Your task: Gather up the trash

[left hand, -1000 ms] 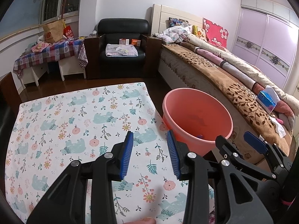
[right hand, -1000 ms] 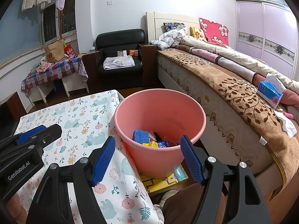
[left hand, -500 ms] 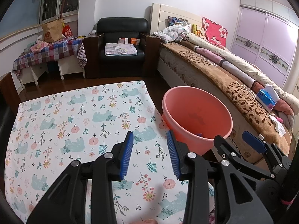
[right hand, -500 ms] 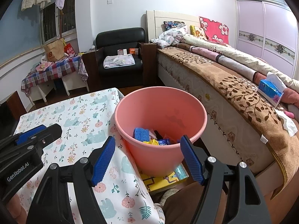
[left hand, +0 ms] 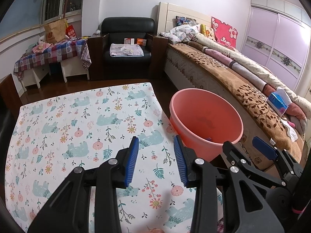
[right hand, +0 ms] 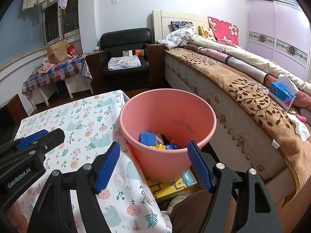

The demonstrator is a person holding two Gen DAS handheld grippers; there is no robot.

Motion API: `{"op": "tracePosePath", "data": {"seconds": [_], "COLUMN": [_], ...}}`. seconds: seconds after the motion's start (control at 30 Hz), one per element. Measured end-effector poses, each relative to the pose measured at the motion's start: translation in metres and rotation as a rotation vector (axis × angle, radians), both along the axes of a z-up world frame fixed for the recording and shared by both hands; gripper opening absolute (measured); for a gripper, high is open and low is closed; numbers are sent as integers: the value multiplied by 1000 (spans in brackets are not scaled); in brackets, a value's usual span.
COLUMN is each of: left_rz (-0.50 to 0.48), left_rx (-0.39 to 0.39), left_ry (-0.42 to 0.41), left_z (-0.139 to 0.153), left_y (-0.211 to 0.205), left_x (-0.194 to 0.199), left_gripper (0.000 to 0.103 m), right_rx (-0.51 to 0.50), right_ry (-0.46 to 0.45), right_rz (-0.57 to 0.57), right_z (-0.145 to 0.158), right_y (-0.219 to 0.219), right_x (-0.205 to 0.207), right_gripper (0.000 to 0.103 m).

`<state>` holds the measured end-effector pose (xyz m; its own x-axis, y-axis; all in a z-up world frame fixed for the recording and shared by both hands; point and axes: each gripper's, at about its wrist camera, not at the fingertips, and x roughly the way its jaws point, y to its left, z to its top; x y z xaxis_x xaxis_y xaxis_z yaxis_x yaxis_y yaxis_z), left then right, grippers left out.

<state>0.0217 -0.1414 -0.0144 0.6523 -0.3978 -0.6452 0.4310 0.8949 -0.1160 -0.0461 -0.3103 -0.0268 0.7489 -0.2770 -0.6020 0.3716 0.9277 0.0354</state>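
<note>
Pink bin [right hand: 167, 136] sits on the floor between table and bed, wrappers and a blue foam net [right hand: 147, 138] already inside. The floral tablecloth [left hand: 77, 128] shows no litter, so collecting looks about finished. Left gripper [left hand: 156, 160] hovers over the cloth, jaws apart, empty. Right gripper [right hand: 152, 166] angles down at the bin, wide open, nothing held.
</note>
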Motion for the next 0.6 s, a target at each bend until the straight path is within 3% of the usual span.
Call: {"op": "tracePosePath", "data": {"seconds": [0.6], "left_rz": [-1], "left_rx": [-1], "left_ry": [3], "left_z": [0], "left_y": [0], "left_x": [0], "left_gripper": [38], "right_rx": [1], "right_ry": [2], "right_rz": [0], "right_z": [-1], "right_y": [0], "right_x": [1], "right_gripper": [71]}}
